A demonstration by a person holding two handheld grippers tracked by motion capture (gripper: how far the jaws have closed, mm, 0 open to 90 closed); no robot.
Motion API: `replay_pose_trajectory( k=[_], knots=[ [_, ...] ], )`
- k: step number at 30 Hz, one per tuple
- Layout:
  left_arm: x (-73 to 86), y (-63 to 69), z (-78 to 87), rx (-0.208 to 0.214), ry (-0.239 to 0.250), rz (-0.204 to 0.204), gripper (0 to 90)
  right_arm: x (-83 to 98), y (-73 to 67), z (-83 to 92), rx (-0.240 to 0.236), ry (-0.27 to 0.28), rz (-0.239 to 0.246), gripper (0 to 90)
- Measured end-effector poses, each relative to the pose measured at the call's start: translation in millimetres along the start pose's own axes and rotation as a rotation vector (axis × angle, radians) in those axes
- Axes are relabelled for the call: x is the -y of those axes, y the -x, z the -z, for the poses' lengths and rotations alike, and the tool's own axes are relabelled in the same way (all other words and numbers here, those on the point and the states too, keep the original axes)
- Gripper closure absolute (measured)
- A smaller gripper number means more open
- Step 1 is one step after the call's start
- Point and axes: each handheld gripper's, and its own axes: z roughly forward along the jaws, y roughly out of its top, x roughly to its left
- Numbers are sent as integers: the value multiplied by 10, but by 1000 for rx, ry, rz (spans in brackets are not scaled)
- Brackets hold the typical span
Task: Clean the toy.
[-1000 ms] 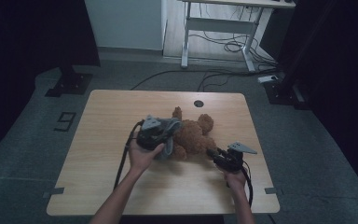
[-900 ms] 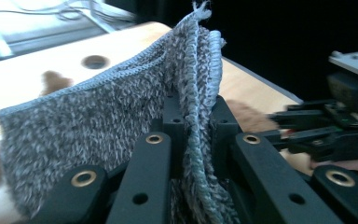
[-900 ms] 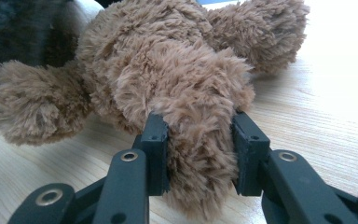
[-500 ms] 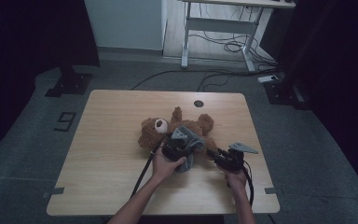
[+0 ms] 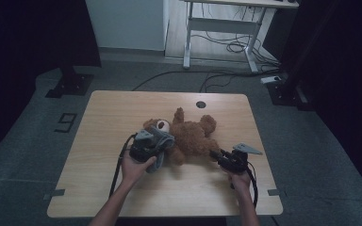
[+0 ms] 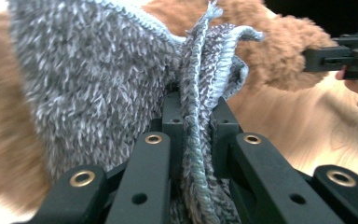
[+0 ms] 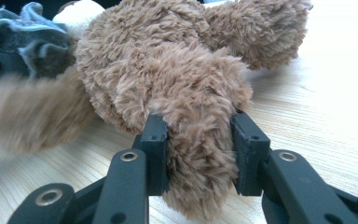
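A brown teddy bear (image 5: 191, 134) lies on its back in the middle of the wooden table (image 5: 113, 117). My left gripper (image 5: 151, 145) is shut on a grey knitted garment (image 5: 162, 140), whose bunched edge (image 6: 200, 88) is pinched between its jaws, against the bear's left side near the head. In the left gripper view the knit drapes over the bear's fur (image 6: 9, 140). My right gripper (image 5: 216, 155) is shut on one of the bear's legs (image 7: 198, 140), squeezing the fur from both sides near the table surface.
A round cable hole (image 5: 201, 104) sits near the table's far edge. Beyond the table stand a white desk frame (image 5: 221, 28) and floor cables (image 5: 226, 47). A cable (image 5: 120, 165) trails from my left gripper toward the front edge.
My left gripper with the grey knit swung right across the bear's belly, then came back left and lower, beside the bear's head. The right gripper stayed still on the leg.
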Motion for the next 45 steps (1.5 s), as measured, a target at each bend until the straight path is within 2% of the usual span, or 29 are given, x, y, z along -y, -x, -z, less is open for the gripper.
replay_pose_trajectory(
  k=[2, 5, 8, 10, 14, 18, 19, 20, 21, 22, 23, 24, 25, 28, 32, 40, 45],
  knots=[
    [14, -47, 71, -6, 14, 11, 803, 1, 0, -3, 0, 1, 2, 634],
    [-13, -39, 128, 3, 50, 21, 803, 5, 1, -9, -1, 3, -1, 634],
    [-67, 15, 119, 11, 62, 4, 803, 5, 2, -10, -1, 1, -2, 634],
    [-196, 166, 40, 28, 68, -29, 804, 7, 1, -12, -1, 2, -7, 634],
    [-416, 455, -172, 74, 72, -84, 803, 10, -3, -11, -2, 2, -8, 634],
    [-571, 758, -484, 114, 43, -135, 803, 10, -9, -6, -1, 3, -7, 634],
    [-585, 828, -568, 122, 30, -145, 803, 9, -11, -4, 0, 3, -6, 634],
    [-585, 828, -568, 122, 30, -145, 803, 9, -11, -3, 0, 4, -5, 635],
    [-584, 945, -737, 136, -2, -160, 803, 8, -11, -4, 0, 5, -7, 635],
    [-572, 990, -820, 140, -17, -164, 802, 8, -9, -5, -1, 5, -9, 635],
    [-556, 1022, -894, 144, -34, -167, 802, 7, -8, -6, -1, 5, -10, 634],
    [-556, 1022, -894, 144, -34, -167, 802, 7, -9, -6, -1, 5, -10, 634],
    [-514, 1058, -1018, 149, -63, -167, 802, 7, -11, -4, 0, 4, -10, 634],
    [-438, 1059, -1107, 140, -77, -168, 799, 7, -21, -4, 6, -3, -5, 635],
    [-385, 995, -1046, 130, -75, -161, 801, 13, -22, -20, 4, -13, -2, 635],
    [-345, 781, -710, 53, -46, -150, 809, -4, -15, 5, -5, -2, 1, 635],
    [-317, 565, -442, -14, -38, -150, 809, -5, -4, 14, -7, -3, 3, 635]
  ],
)
